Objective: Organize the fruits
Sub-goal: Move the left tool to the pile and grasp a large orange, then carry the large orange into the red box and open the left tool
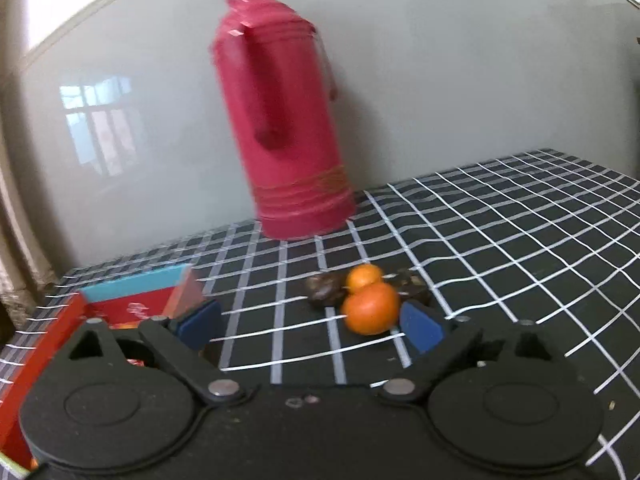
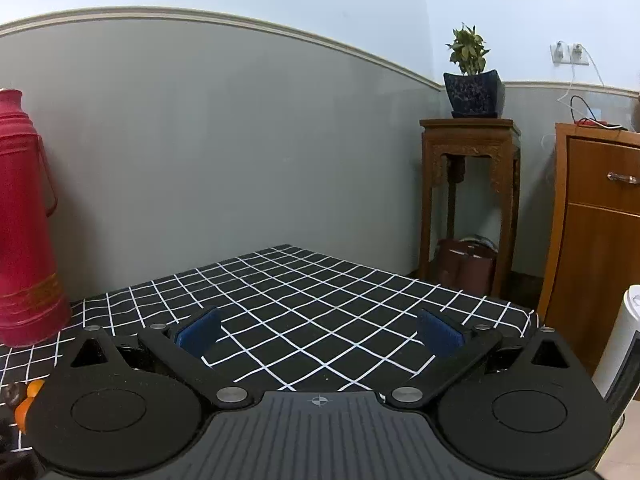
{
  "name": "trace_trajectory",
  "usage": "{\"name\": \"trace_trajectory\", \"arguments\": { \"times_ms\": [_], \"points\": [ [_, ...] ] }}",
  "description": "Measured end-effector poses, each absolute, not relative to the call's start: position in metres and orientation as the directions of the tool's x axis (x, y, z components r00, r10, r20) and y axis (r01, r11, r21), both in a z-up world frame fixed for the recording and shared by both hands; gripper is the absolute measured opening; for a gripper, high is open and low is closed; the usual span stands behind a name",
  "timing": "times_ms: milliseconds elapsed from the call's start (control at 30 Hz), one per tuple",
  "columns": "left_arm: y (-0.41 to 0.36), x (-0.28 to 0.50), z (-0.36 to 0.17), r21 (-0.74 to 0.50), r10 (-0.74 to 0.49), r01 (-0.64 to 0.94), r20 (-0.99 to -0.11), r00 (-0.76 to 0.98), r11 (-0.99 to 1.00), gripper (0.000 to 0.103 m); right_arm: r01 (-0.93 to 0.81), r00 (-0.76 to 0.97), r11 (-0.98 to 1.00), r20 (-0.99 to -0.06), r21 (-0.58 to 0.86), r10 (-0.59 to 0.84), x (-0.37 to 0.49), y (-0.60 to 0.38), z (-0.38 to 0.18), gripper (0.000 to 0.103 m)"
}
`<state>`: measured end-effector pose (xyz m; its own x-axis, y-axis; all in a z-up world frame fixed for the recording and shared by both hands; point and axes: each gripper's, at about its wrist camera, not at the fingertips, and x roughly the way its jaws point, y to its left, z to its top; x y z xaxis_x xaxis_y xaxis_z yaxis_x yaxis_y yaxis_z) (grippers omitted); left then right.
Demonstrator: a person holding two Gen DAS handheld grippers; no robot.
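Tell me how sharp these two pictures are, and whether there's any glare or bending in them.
Left wrist view: motion blur smears the red thermos, and a window reflection glares on the glossy wall; the oranges stay fairly clear. Right wrist view: sharp and evenly lit, but the fisheye bows the wall moulding and warps the checked tablecloth.

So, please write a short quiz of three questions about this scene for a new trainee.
1. True or false: the left gripper holds an orange.
2. How many oranges lie on the checked cloth?
3. The red flask stands: A) on the wooden stand, B) on the cloth by the wall, C) in the red box.

Key:
1. False; its jaws are open, the near orange just ahead.
2. Two; the second lies behind.
3. B
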<state>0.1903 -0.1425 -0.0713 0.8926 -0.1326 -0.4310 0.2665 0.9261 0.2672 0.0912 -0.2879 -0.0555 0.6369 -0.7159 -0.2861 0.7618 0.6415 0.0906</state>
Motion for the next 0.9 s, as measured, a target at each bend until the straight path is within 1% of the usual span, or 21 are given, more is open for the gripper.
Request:
{"name": "trace_trajectory", "arguments": {
  "times_ms": [33,67,167,300,367,467,500,533,567,633,767,900],
  "points": [
    [-0.147,0.196,-0.075,0.262,-0.14,0.278,-0.445,0.885,0.924,0.082,0.758,0.642,0.647,-0.285,0.09,-0.712,0.091,-0.288,-0.056,0.103],
    [-0.151,0.201,-0.078,0.259,-0.143,0.285,-0.456,0.878,0.923,0.079,0.754,0.645,0.651,-0.284,0.09,-0.709,0.089,-0.288,-0.054,0.103],
    [-0.158,0.213,-0.085,0.245,-0.148,0.296,-0.485,0.862,0.923,0.078,0.748,0.652,0.658,-0.287,0.088,-0.702,0.09,-0.289,-0.053,0.103],
    [-0.163,0.228,-0.093,0.221,-0.156,0.309,-0.521,0.839,0.925,0.07,0.745,0.657,0.659,-0.291,0.105,-0.696,0.091,-0.291,-0.053,0.103],
    [-0.165,0.234,-0.095,0.204,-0.164,0.317,-0.541,0.825,0.926,0.068,0.744,0.657,0.659,-0.293,0.108,-0.694,0.091,-0.294,-0.052,0.103],
    [-0.167,0.239,-0.097,0.19,-0.174,0.327,-0.553,0.815,0.926,0.062,0.747,0.654,0.656,-0.296,0.109,-0.696,0.091,-0.298,-0.052,0.103],
    [-0.168,0.239,-0.098,0.186,-0.179,0.331,-0.556,0.812,0.925,0.059,0.749,0.652,0.653,-0.297,0.11,-0.697,0.091,-0.298,-0.052,0.103],
    [-0.169,0.24,-0.098,0.183,-0.184,0.337,-0.56,0.808,0.923,0.052,0.75,0.651,0.652,-0.297,0.112,-0.698,0.091,-0.298,-0.052,0.103],
    [-0.171,0.243,-0.1,0.18,-0.187,0.342,-0.567,0.803,0.922,0.049,0.75,0.651,0.651,-0.298,0.113,-0.698,0.091,-0.299,-0.052,0.103],
    [-0.172,0.244,-0.101,0.172,-0.194,0.35,-0.578,0.793,0.921,0.034,0.749,0.653,0.653,-0.301,0.114,-0.695,0.091,-0.299,-0.053,0.103],
    [-0.17,0.244,-0.101,0.166,-0.195,0.347,-0.575,0.795,0.923,0.033,0.744,0.656,0.659,-0.302,0.108,-0.692,0.091,-0.3,-0.053,0.103],
    [-0.164,0.236,-0.097,0.168,-0.188,0.33,-0.553,0.812,0.929,0.032,0.746,0.654,0.656,-0.305,0.114,-0.692,0.091,-0.301,-0.053,0.103]
  ]
}}
